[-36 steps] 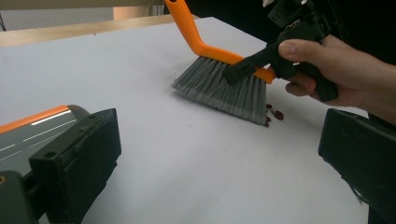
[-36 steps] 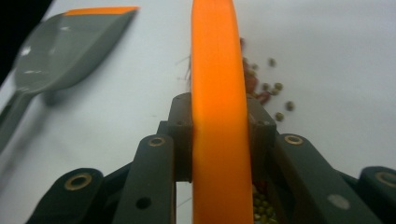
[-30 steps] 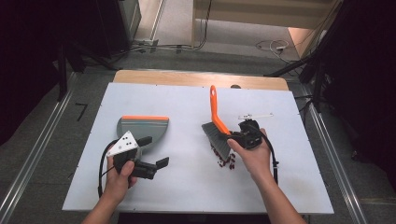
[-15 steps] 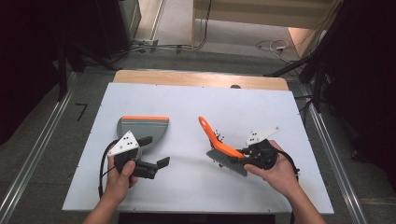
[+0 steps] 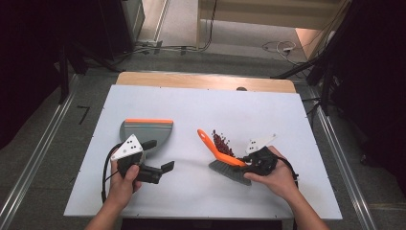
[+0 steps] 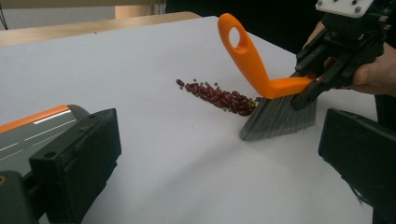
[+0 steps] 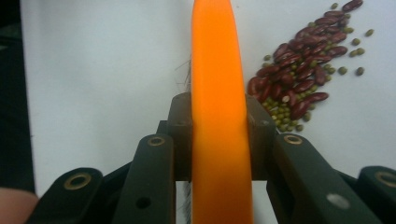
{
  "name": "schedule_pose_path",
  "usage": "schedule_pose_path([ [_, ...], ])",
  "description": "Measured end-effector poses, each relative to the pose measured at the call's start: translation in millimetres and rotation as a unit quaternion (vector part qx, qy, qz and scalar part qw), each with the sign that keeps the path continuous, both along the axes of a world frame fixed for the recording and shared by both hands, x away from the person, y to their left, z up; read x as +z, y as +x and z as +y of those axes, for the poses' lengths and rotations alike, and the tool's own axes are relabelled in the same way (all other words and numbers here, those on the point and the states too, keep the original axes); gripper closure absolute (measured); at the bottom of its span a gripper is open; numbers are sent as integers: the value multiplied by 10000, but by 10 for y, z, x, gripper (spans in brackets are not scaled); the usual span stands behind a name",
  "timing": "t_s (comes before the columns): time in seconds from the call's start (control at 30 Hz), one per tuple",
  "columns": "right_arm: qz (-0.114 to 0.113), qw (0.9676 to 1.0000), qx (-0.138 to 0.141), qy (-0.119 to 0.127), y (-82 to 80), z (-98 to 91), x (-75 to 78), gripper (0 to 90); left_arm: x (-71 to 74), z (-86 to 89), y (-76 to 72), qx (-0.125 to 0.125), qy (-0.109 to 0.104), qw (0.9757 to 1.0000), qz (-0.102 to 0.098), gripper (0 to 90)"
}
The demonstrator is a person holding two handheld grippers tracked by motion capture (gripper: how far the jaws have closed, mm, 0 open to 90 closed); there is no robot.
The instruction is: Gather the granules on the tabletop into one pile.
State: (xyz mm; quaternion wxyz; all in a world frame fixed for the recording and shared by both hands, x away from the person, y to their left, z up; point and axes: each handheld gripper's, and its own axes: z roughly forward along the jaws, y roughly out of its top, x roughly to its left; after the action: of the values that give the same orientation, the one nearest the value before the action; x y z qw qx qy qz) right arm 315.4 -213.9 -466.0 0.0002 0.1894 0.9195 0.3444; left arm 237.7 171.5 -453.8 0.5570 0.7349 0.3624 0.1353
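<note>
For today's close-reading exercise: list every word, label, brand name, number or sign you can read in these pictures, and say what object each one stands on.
None can be read.
The brush, the dustpan, the table and both grippers' grey plates carry no legible text.
White lines on the dustpan in the left gripper view are plain stripes, not letters.

High view overhead facing forward, gripper views close, sharing beans (image 6: 219, 97)

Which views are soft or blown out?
High view: table evenly lit, surroundings dark. Left gripper view: beans and brush sharp, its own near jaws blurred. Right gripper view: brush handle close and soft, beans fairly clear.
</note>
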Motion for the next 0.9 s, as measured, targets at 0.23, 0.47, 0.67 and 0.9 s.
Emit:
schedule_pose_path([
  [0.23, -39, 10000, 74, 21, 215, 7, -20, 683, 2, 1, -6, -9, 9, 10000, -13, 0],
  [0.47, -227, 9997, 71, -1, 355, 32, -4, 683, -4, -15, -6, -23, 24, 10000, -13, 0],
  [0.67, -289, 9996, 74, 4, 469, 64, 5, 684, -7, -18, -6, -35, 53, 10000, -11, 0],
  [0.9, -355, 9993, 132, 51, 567, 72, 0, 683, -14, -22, -4, -42, 56, 10000, -8, 0],
])
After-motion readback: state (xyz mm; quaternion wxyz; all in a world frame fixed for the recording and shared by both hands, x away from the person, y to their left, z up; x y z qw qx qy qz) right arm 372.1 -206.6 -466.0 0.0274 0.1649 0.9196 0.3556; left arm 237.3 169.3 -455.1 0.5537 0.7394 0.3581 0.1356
